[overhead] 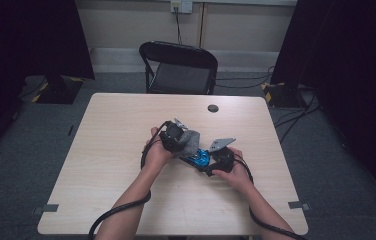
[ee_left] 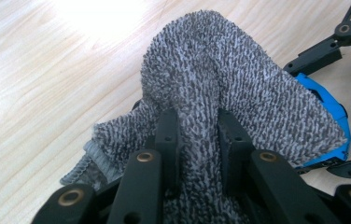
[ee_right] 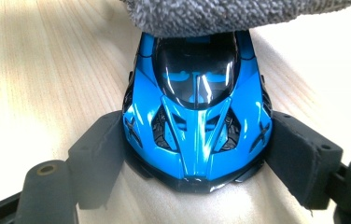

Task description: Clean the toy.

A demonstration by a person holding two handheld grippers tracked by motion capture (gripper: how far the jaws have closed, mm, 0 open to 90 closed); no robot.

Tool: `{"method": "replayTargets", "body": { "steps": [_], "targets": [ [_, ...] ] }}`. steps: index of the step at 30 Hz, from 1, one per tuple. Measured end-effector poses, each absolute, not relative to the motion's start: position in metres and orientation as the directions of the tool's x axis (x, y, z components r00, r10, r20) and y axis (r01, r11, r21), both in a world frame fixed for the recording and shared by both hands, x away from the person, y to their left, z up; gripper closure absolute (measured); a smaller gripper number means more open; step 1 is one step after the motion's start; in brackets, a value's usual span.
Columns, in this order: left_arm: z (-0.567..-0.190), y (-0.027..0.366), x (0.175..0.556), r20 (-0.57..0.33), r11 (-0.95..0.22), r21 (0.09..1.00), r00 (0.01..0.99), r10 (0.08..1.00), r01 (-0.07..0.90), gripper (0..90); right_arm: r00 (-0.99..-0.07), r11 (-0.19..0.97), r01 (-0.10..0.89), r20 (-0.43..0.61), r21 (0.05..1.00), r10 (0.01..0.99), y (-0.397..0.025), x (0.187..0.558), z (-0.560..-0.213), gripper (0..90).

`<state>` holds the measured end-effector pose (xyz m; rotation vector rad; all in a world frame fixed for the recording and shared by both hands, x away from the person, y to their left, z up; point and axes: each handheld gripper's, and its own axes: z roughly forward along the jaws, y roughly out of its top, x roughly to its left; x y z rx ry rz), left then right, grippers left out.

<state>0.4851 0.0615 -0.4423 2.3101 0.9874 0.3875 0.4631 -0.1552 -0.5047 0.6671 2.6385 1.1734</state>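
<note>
A blue toy sports car (ee_right: 197,116) with a dark windscreen sits between the jaws of my right gripper (ee_right: 197,158), which is shut on its sides. A grey terry cloth (ee_left: 220,93) is pinched in my left gripper (ee_left: 197,135) and lies draped over the far end of the blue toy car (ee_left: 330,112). In the high view both meet at the table's middle: left gripper (overhead: 176,137) with the cloth (overhead: 191,141), right gripper (overhead: 215,161) with the car (overhead: 199,158). The far part of the car is hidden under the grey cloth (ee_right: 234,16).
The light wooden table (overhead: 126,125) has a small dark round cap (overhead: 213,108) near its far edge. A black folding chair (overhead: 178,70) stands behind the table. Cables trail from both grippers off the near edge.
</note>
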Motion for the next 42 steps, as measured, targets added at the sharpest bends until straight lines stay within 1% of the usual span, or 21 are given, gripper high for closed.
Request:
{"method": "replayTargets", "body": {
  "steps": [8, 30, 42],
  "targets": [
    [-0.442, 0.069, 0.490, 0.058, -0.553, 0.611, 0.665, 0.745, 0.566, 73.8, -0.884, 0.588, 0.328, 0.020, 0.739, 0.468, -0.155, 0.463, -0.505, 23.5],
    [-0.443, 0.097, 0.499, 0.020, -0.477, 0.624, 0.597, 0.802, 0.619, 73.8, -0.883, 0.588, 0.328, 0.020, 0.739, 0.468, -0.155, 0.463, -0.505, 23.5],
    [-0.431, 0.114, 0.496, 0.012, -0.435, 0.647, 0.563, 0.826, 0.626, 74.1, -0.883, 0.587, 0.328, 0.020, 0.740, 0.468, -0.155, 0.463, -0.505, 23.5]
  ]
}}
